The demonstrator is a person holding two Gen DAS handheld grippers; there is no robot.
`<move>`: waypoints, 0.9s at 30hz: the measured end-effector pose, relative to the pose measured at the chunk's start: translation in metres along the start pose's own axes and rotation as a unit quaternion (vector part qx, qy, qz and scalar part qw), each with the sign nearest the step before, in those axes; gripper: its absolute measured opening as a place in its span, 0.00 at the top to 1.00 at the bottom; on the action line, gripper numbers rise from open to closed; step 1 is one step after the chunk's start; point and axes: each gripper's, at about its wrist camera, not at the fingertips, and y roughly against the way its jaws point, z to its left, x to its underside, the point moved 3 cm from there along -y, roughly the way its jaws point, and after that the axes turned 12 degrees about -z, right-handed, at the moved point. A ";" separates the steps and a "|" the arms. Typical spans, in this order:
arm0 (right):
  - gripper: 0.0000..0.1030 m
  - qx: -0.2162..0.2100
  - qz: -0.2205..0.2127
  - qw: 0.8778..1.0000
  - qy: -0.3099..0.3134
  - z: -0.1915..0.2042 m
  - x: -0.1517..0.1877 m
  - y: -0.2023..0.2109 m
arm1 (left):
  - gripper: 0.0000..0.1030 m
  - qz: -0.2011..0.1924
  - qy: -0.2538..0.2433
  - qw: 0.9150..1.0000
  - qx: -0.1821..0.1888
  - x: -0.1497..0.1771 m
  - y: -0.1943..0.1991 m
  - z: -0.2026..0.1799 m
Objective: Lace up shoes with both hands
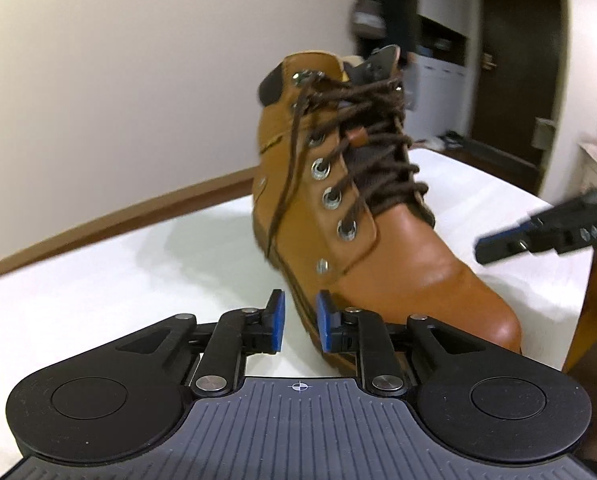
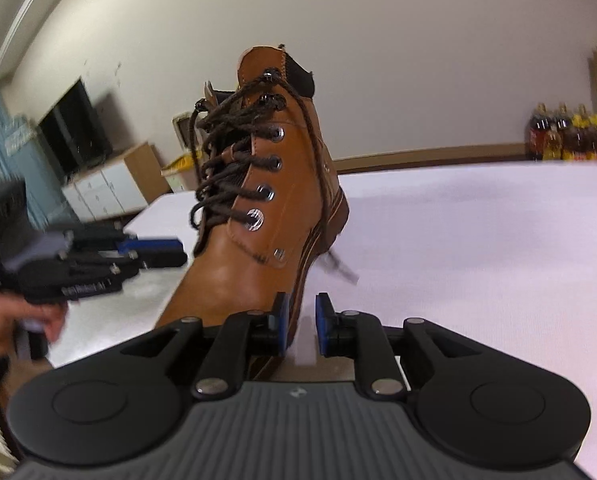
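Left wrist view: your left gripper (image 1: 300,322) sits low at bottom centre, its blue pads (image 1: 279,322) apart with nothing between them, just short of the boot's sole edge.
Boot: the tan boot (image 1: 378,248) stands on the white table (image 1: 98,280) at frame centre, toe toward lower right.
Lace: the brown lace (image 1: 286,176) hangs loose down the boot's side from the top hook.
Right wrist view: your right gripper (image 2: 300,322) points at the boot (image 2: 274,208) from bottom centre, fingers parted and empty.
Other hand: your left hand (image 2: 14,320) shows blurred at left edge, holding its gripper level toward the toe.
Background: bottles (image 2: 566,136) stand at upper right.
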 end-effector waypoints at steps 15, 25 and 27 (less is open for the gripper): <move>0.84 0.032 -0.022 0.998 -0.039 0.029 0.044 0.021 | 0.72 0.001 0.027 0.996 -0.086 0.013 0.038 -0.047; 0.84 0.008 -0.046 0.996 -0.082 0.013 0.044 0.026 | 0.72 -0.017 0.018 0.994 -0.111 -0.012 0.019 0.000; 0.84 0.009 -0.071 0.995 -0.071 0.009 0.036 0.023 | 0.72 -0.031 -0.010 0.990 -0.134 -0.036 0.014 0.029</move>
